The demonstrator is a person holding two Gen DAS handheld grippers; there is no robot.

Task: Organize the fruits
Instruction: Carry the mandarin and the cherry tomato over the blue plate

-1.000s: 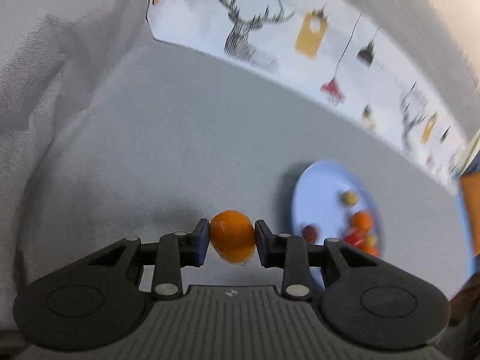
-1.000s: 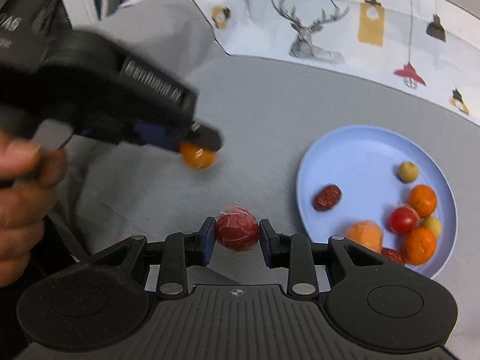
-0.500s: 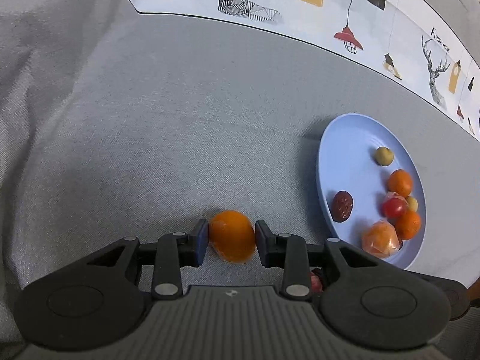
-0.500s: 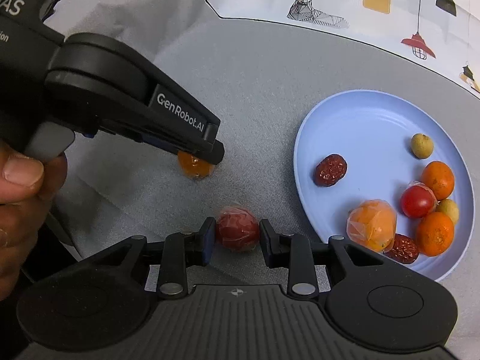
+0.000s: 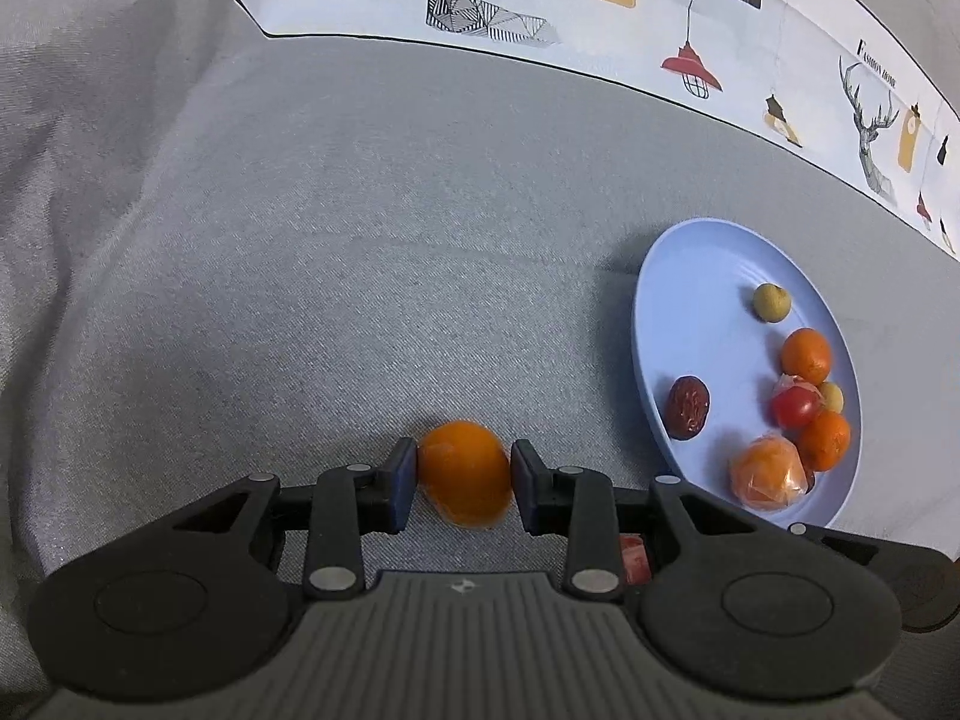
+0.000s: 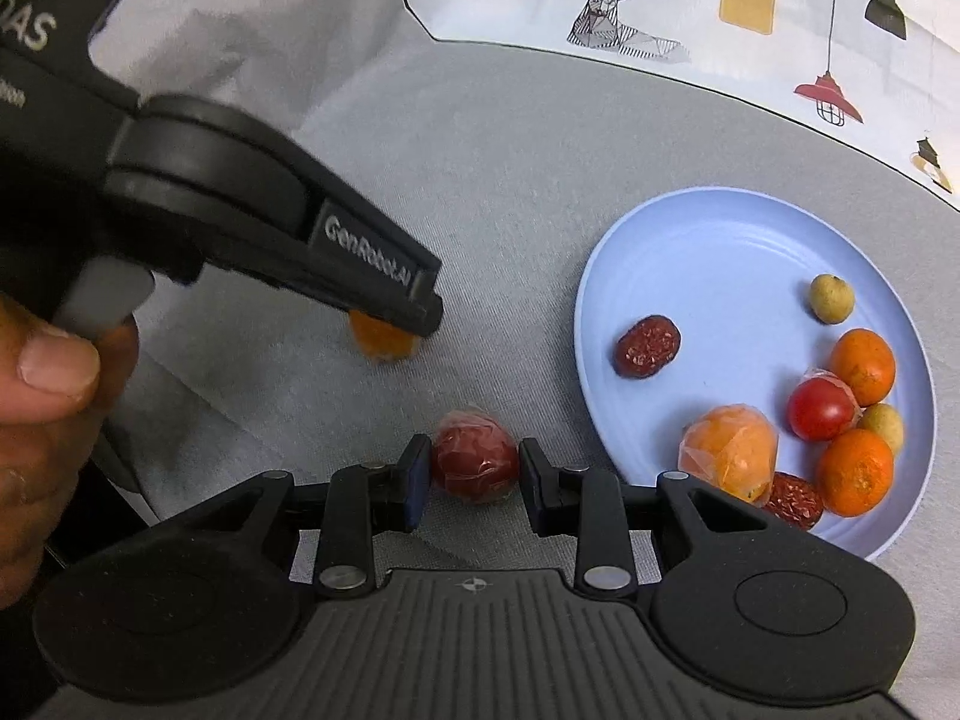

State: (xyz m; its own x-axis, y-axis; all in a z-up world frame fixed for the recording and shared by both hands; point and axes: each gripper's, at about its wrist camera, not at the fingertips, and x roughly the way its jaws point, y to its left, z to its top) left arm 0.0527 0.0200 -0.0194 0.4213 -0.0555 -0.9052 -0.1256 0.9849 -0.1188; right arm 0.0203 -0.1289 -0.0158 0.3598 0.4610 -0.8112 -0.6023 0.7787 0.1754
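Note:
My left gripper [image 5: 463, 471] is shut on a small orange fruit [image 5: 465, 474] and holds it low over the grey cloth, left of the blue plate [image 5: 690, 276]. In the right wrist view the left gripper [image 6: 414, 324] sits at the left with the orange fruit [image 6: 381, 345] under its tip. My right gripper [image 6: 474, 468] is shut on a wrapped red fruit [image 6: 474, 462], just left of the blue plate [image 6: 720, 240]. The plate holds several fruits: a red date [image 6: 647, 346], oranges, a wrapped orange [image 6: 729, 459], a cherry tomato [image 6: 821, 408] and small yellow-green fruits.
Grey cloth [image 5: 300, 240] covers the table. A white patterned cloth with deer and lamps [image 5: 600, 6] lies along the far side. A person's hand [image 6: 42, 396] holds the left gripper at the left of the right wrist view.
The left gripper has come down and toward the plate with the orange fruit. The right gripper has moved a little closer to the plate, still holding the red fruit.

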